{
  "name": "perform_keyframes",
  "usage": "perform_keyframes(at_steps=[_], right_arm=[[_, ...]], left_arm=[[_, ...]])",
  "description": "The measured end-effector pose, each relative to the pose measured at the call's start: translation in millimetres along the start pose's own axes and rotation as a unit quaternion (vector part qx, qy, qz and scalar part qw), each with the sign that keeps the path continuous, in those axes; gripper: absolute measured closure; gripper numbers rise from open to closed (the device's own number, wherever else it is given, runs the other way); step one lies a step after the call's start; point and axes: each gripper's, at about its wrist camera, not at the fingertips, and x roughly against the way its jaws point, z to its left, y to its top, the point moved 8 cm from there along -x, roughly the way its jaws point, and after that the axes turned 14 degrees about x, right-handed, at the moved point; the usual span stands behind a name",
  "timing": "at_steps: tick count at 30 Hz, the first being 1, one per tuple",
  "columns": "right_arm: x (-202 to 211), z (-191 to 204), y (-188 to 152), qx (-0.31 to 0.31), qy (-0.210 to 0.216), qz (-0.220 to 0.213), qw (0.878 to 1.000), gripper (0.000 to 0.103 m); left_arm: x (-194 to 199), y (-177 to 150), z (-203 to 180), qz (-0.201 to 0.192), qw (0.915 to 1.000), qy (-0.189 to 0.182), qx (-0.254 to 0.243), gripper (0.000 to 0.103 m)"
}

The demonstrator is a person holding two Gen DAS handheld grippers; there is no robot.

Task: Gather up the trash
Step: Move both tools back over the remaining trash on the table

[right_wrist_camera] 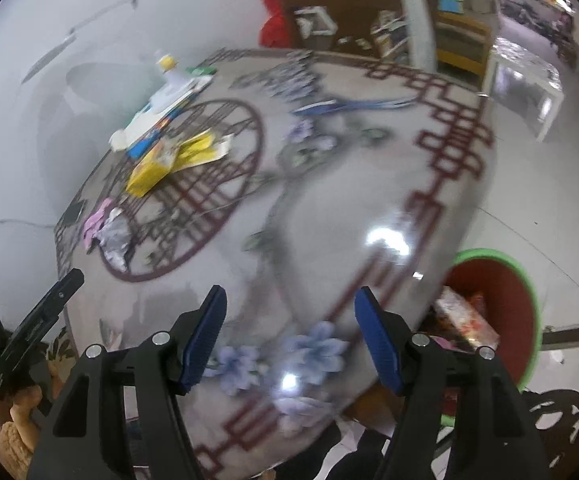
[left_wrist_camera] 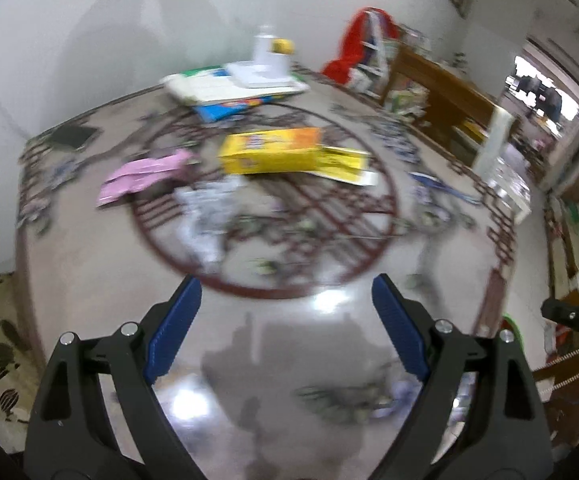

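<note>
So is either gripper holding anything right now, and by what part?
Nothing is held. The left gripper and the right gripper are both open above the table.

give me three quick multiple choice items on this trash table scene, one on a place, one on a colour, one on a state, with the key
1. Where is the green-rimmed red trash bin?
A. on the table
B. beside the table, right of the right tongs
C. on the wooden shelf

2. What colour is the open cardboard box mid-table?
A. yellow
B. black
C. purple

3. How are the left tongs?
A. shut on the box
B. shut on a wrapper
C. open, holding nothing

Key: 1 B, the bin sits beyond the patterned glossy table edge. 2 A, its sides show yellow in both views. 3 C, the blue pads are wide apart with bare table between them.
</note>
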Motion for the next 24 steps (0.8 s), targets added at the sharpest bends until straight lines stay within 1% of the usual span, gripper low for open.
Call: perform_keyframes(at_steps=[4, 7, 9, 13, 18, 21, 24], right_arm=[[-17, 32, 11, 0.027, 0.016, 0.009, 0.999, 0.038], [-25, 52, 18, 0.046, 0.025, 0.013, 0.999, 0.038], [-32, 60, 21, 0.054, 0.030, 0.019, 0.998, 0.038], [-42, 69, 24, 0.064, 0.033, 0.029, 0.997, 0.038], [-53, 71, 37, 0.074, 0.036, 0.035, 0.996, 0.038], [-62, 70, 43, 0.079, 0.041, 0.042, 0.995, 0.037], [-70, 67, 45, 0.080, 0.047, 0.049, 0.995, 0.037]], left_arm=[[-1, 14, 54, -0.005, 0.9985, 0.036, 0.040, 0.018], [-5, 24, 77, -0.006, 0.9968, 0.052, 0.060, 0.016], [-11, 33, 86, -0.008, 0.9960, 0.055, 0.071, 0.015], [-31, 44, 82, -0.002, 0.9965, 0.051, 0.067, 0.015], [-60, 52, 60, 0.008, 0.9982, 0.045, 0.039, 0.015], [-82, 56, 54, 0.014, 0.9977, 0.060, 0.026, 0.015], [-104, 57, 50, 0.029, 0.9967, 0.074, 0.017, 0.015]])
